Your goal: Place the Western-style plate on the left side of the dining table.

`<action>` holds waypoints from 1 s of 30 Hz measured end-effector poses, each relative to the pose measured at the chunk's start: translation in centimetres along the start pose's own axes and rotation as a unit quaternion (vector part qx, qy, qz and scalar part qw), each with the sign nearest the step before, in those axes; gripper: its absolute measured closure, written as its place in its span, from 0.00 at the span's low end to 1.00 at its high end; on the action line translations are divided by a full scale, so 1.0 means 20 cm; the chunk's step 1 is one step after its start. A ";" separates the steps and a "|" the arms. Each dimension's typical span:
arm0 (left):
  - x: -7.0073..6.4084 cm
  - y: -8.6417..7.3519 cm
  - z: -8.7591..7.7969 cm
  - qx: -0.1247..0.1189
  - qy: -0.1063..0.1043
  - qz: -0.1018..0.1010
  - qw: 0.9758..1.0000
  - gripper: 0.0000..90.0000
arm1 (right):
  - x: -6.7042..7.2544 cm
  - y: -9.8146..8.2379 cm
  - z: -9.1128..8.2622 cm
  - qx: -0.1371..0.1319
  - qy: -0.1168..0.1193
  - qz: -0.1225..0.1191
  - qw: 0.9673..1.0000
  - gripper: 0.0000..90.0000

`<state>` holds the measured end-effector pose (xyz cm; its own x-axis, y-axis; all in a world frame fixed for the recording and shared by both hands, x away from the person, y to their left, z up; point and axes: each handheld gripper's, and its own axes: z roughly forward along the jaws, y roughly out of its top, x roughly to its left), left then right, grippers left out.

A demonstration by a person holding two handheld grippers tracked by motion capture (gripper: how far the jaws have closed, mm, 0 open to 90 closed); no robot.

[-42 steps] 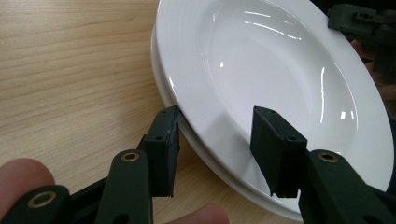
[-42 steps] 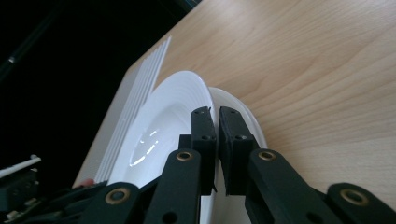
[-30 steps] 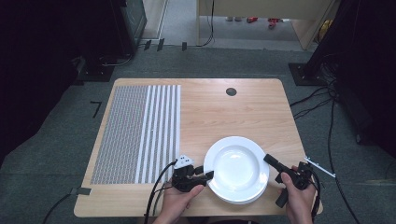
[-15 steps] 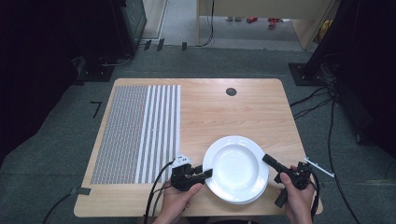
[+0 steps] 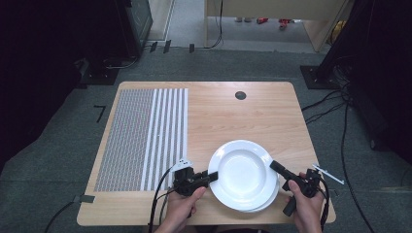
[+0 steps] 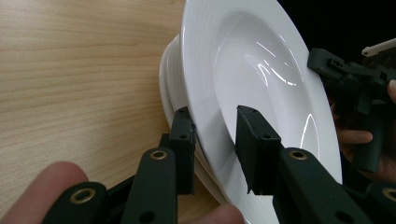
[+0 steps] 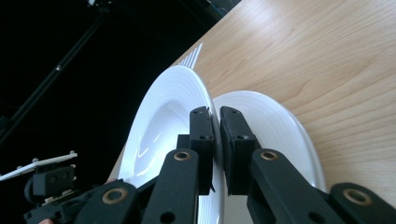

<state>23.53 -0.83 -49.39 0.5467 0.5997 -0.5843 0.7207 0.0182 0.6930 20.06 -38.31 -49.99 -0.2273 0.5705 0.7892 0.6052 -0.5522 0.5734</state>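
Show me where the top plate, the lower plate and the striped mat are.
top plate (image 5: 241,172), high view, on its well.
lower plate (image 7: 275,133), right gripper view, on its rim.
striped mat (image 5: 141,138), high view, on its middle.

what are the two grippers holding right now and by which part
The right gripper is shut on the top plate at its right rim. The left gripper straddles the left rim, jaws just closing, not yet pressing.

white plates (image 5: 245,174), black tongs (image 5: 212,177), pale wood table (image 5: 233,116), grey-and-white striped mat (image 5: 143,136)
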 end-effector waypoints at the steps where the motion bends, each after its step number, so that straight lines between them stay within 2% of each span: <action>1: 0.00 0.00 0.00 0.000 0.000 -0.002 1.000 0.78 | 0.00 0.00 0.00 -0.001 0.002 0.000 1.000 0.95; 12: 0.02 0.03 -0.04 -0.001 -0.016 -0.010 1.000 0.81 | 0.04 -0.01 0.01 -0.020 0.014 -0.008 1.000 0.95; 17: 0.05 0.06 -0.06 0.001 -0.038 -0.021 0.999 0.83 | 0.07 -0.02 0.02 -0.029 0.013 -0.010 0.999 0.94; 20: 0.06 0.08 -0.08 -0.002 -0.039 -0.020 0.999 0.84 | 0.09 -0.02 0.03 -0.032 0.018 -0.007 0.999 0.94; 26: 0.07 0.12 -0.13 -0.008 -0.039 -0.019 0.999 0.86 | 0.12 -0.03 0.06 -0.034 0.016 -0.021 0.999 0.93; 30: 0.08 0.14 -0.17 -0.017 -0.041 -0.020 0.999 0.86 | 0.14 -0.04 0.10 -0.031 0.021 -0.019 0.999 0.93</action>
<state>25.08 2.90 -46.96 0.5510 0.5309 -0.6439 0.7287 0.0700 0.6813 20.41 -35.03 -48.62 -0.2813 0.5672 0.7740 0.5472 -0.5678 0.6149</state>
